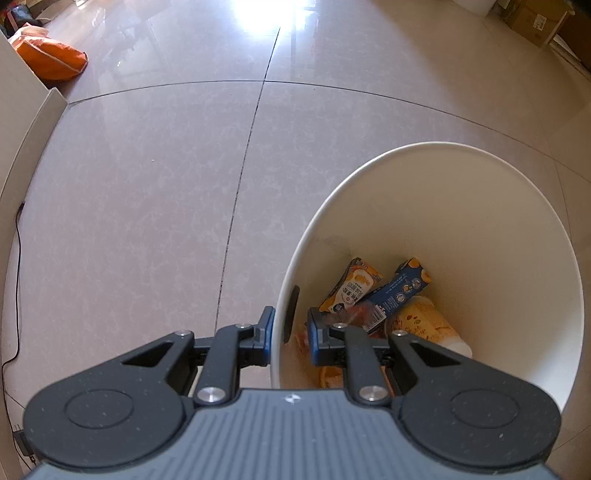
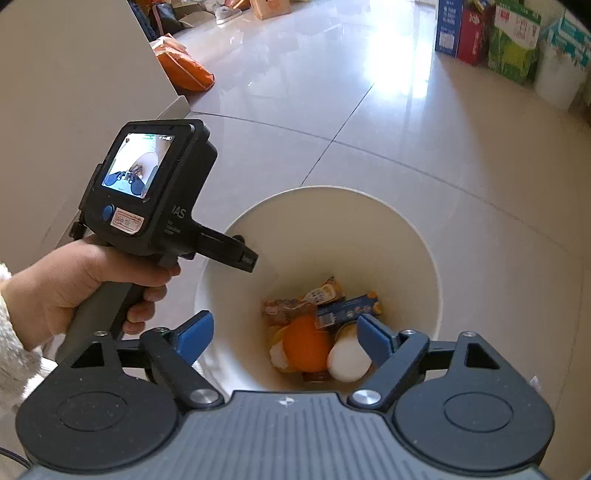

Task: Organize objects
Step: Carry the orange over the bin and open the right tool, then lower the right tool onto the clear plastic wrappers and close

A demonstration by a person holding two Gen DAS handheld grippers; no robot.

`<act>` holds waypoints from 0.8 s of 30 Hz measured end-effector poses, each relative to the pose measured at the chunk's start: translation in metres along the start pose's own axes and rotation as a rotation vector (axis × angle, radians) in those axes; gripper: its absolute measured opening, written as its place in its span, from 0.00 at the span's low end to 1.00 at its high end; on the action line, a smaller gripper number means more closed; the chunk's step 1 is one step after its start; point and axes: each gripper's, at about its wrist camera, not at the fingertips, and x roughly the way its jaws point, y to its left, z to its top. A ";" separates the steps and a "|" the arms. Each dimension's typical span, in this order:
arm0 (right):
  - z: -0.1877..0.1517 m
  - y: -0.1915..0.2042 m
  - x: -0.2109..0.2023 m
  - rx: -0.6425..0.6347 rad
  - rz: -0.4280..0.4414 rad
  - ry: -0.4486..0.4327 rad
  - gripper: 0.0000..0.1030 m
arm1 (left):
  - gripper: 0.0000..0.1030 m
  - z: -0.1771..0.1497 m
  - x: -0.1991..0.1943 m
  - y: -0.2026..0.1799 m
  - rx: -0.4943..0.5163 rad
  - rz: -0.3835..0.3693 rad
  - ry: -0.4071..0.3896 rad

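Left tongs (image 1: 290,332) clamped on bin (image 1: 480,229) rim.
Right tongs (image 2: 284,336) wide above bin, over snacks (image 2: 325,317).

Bucket (image 2: 424,236) stands on tiled floor (image 2: 461,140). Inside at bottom: snack packets (image 2: 325,291), carton (image 2: 347,308), cup (image 2: 349,360), ball (image 2: 308,343), possibly more underneath. Left gripper (image 1: 290,332) straddles bucket's left rim. Boxes (image 2: 487,33) far behind.

Your bin (image 2: 421,258) looks smooth matt plastic; the floor tiles (image 1: 147,184) at twelve o'clock shine glossy; wrappers (image 1: 351,288) glint.
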 end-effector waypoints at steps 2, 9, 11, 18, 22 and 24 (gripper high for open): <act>-0.003 -0.003 -0.002 -0.013 -0.033 -0.011 0.88 | 0.16 0.000 0.000 0.000 0.000 -0.001 0.000; -0.034 -0.045 -0.004 0.055 -0.150 -0.019 0.90 | 0.16 0.000 0.000 0.000 -0.005 -0.003 0.002; -0.047 -0.065 -0.009 0.101 -0.213 -0.037 0.90 | 0.16 0.000 0.001 0.001 -0.006 -0.003 0.004; -0.095 -0.157 -0.022 0.304 -0.344 0.000 0.90 | 0.16 0.000 0.000 0.001 -0.009 -0.005 0.001; -0.129 -0.211 -0.022 0.425 -0.395 0.043 0.95 | 0.16 -0.001 0.000 0.000 -0.006 0.000 0.000; -0.146 -0.235 -0.016 0.482 -0.406 0.068 0.95 | 0.16 0.000 0.000 0.000 -0.009 -0.004 0.002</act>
